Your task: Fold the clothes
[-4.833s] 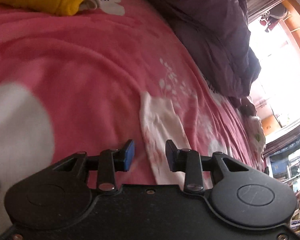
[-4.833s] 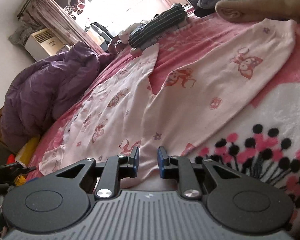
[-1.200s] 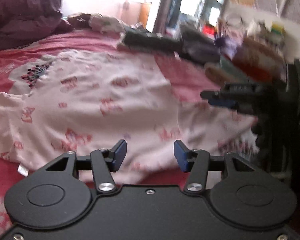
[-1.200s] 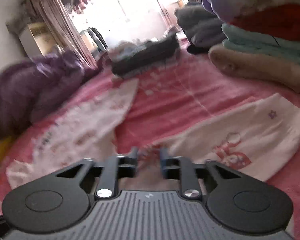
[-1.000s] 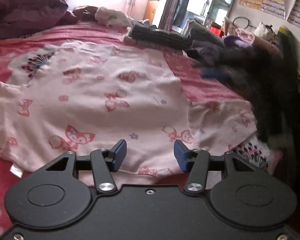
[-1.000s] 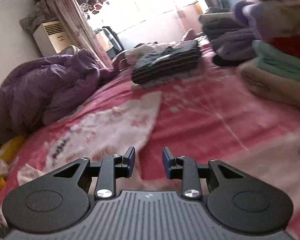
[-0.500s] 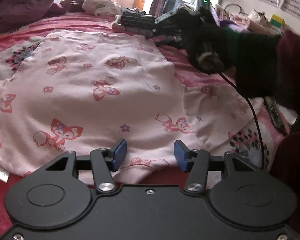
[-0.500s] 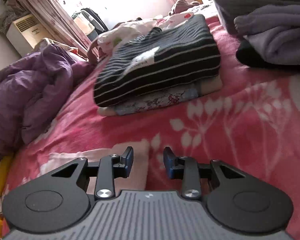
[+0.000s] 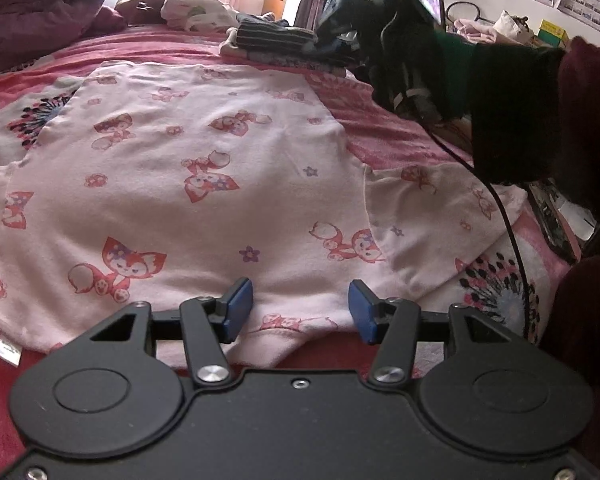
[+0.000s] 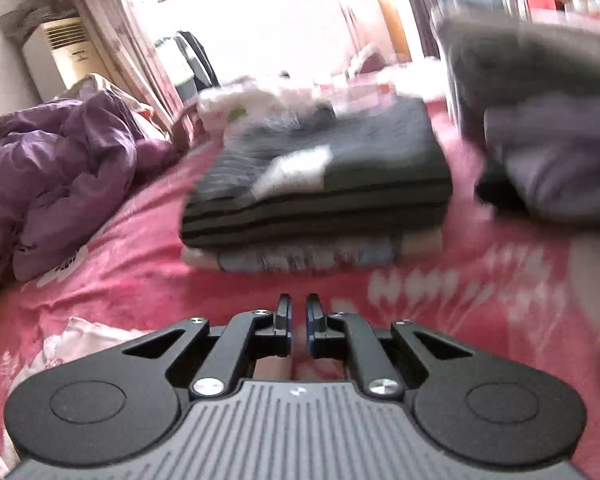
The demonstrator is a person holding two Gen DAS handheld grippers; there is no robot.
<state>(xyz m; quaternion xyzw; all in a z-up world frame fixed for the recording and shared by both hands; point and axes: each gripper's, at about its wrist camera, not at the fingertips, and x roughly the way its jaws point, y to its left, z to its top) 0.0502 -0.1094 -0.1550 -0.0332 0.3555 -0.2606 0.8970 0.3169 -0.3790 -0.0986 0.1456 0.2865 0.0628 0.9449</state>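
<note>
Since the earlier frame, the right gripper (image 10: 298, 322) has swung to the bed's far edge, its jaws just closing to nearly clenched on nothing visible. At the near edge, the left gripper (image 9: 300, 310) hovers released over the pink shirt's (image 9: 204, 168) hem. Spread flat, unfolded; folding seems barely begun.

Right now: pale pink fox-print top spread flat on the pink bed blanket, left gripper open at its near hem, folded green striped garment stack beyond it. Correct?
Nearly. The folded striped stack is dark grey or black, not green, as the left wrist view shows. The rest holds: the pale pink fox-print top lies spread on the pink bed blanket, and the left gripper is open at its near hem.
</note>
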